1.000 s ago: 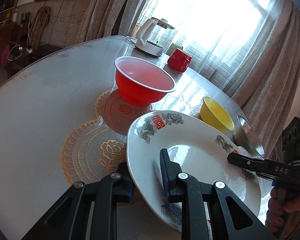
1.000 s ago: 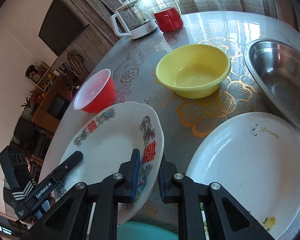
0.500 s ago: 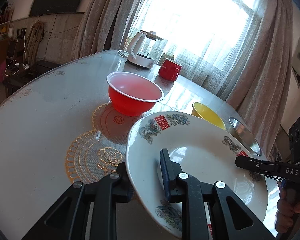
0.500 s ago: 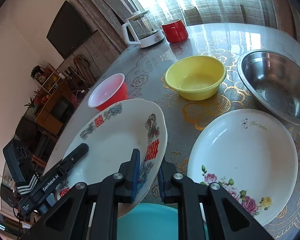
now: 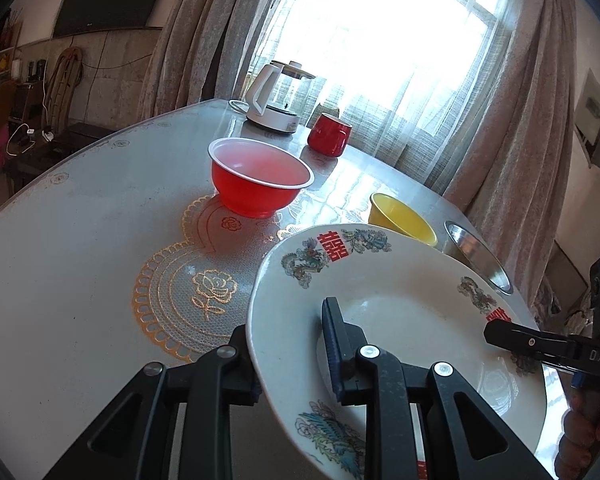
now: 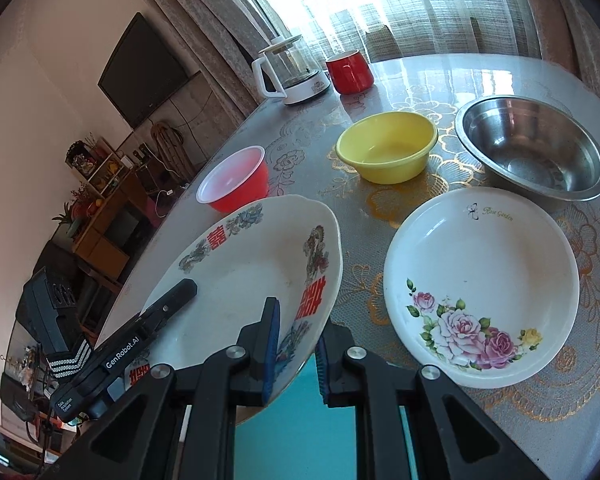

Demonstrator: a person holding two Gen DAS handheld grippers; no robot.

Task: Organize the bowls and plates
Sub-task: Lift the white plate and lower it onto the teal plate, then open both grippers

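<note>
Both grippers hold one large white oval plate with dragon and red double-happiness print (image 5: 400, 304), raised above the table; it also shows in the right wrist view (image 6: 244, 264). My left gripper (image 5: 292, 344) is shut on its left rim. My right gripper (image 6: 296, 332) is shut on its right rim. A white rose-print plate (image 6: 480, 280) lies on the table right of it. A red bowl (image 5: 260, 180), a yellow bowl (image 6: 386, 152) and a steel bowl (image 6: 532, 148) stand farther back.
A white and glass kettle (image 5: 276, 100) and a red mug (image 5: 328, 136) stand at the table's far edge by the curtained window. A teal surface (image 6: 300, 432) shows below the held plate. The table edge (image 5: 100, 140) curves round on the left.
The dragon plate has risen higher off the table with both grippers still on it. More of the rose plate now shows beside it.
</note>
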